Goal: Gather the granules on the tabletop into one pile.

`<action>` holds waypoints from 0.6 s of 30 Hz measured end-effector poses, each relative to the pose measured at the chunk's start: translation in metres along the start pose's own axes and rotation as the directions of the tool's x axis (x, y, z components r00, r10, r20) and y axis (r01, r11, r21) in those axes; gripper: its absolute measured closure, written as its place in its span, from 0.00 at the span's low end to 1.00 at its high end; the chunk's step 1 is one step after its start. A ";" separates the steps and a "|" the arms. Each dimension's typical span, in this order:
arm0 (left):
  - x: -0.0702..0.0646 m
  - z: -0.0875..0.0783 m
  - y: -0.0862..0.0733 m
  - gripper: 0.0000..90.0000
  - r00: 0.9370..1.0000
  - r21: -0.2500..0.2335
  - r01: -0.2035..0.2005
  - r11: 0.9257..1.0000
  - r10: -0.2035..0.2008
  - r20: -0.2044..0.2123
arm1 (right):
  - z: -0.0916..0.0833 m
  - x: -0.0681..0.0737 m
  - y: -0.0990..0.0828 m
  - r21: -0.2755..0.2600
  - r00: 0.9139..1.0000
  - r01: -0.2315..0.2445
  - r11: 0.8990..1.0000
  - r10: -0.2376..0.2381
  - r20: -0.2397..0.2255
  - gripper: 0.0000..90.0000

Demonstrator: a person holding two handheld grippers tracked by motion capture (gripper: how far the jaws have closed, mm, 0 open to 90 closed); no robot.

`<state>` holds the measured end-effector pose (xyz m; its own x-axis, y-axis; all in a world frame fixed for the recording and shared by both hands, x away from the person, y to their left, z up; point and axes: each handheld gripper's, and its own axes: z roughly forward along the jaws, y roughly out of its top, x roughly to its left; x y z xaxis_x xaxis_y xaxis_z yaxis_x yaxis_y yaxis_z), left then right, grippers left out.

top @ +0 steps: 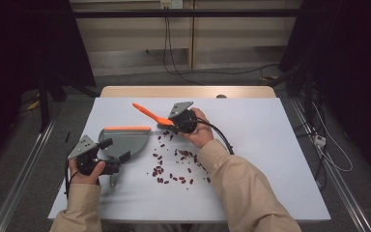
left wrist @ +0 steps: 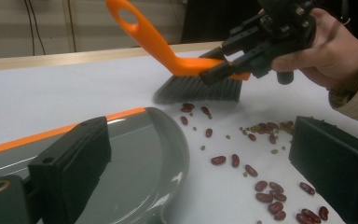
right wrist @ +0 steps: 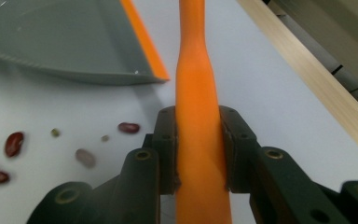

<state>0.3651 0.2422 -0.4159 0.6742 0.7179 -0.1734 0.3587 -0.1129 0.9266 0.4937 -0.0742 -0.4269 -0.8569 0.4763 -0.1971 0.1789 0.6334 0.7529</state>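
My right gripper [top: 173,123] [right wrist: 198,149] is shut on the orange handle of a small brush [top: 147,114] [right wrist: 196,93]. The brush's grey bristles [left wrist: 198,88] rest on the white table just past the far end of the beans. Red beans [top: 174,169] [left wrist: 270,189] [right wrist: 14,142] and a few small greenish ones lie scattered on the table. A grey dustpan [top: 125,140] [left wrist: 140,158] [right wrist: 65,42] with an orange front lip lies left of the beans. My left gripper [top: 115,149] [left wrist: 200,158] is open, its jaws straddling the dustpan's curved rear wall without pressing on it.
The white table [top: 270,145] has bare room on its right half and along the far side. A wooden strip [top: 188,91] runs along the far edge. Cables lie on the floor beyond and to the right.
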 end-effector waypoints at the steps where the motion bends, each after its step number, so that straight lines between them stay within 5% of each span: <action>1: 0.000 0.000 0.000 0.06 1.000 -0.001 0.004 1.000 -0.004 0.001 | -0.001 0.002 0.000 0.004 1.000 0.013 1.000 -0.013 -0.015 0.79; 11: -0.001 -0.003 -0.004 0.06 1.000 0.014 -0.005 1.000 0.005 0.007 | -0.024 0.026 -0.006 -0.013 0.981 0.096 0.995 -0.097 -0.168 0.79; 18: -0.003 -0.006 -0.006 0.06 1.000 0.021 -0.014 1.000 0.014 0.010 | -0.042 0.043 -0.015 -0.025 0.968 0.115 0.993 -0.118 -0.219 0.79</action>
<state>0.3576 0.2449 -0.4188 0.6853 0.7097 -0.1634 0.3624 -0.1377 0.9218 0.4340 -0.0887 -0.4200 -0.9570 0.2527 -0.1422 0.0665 0.6687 0.7406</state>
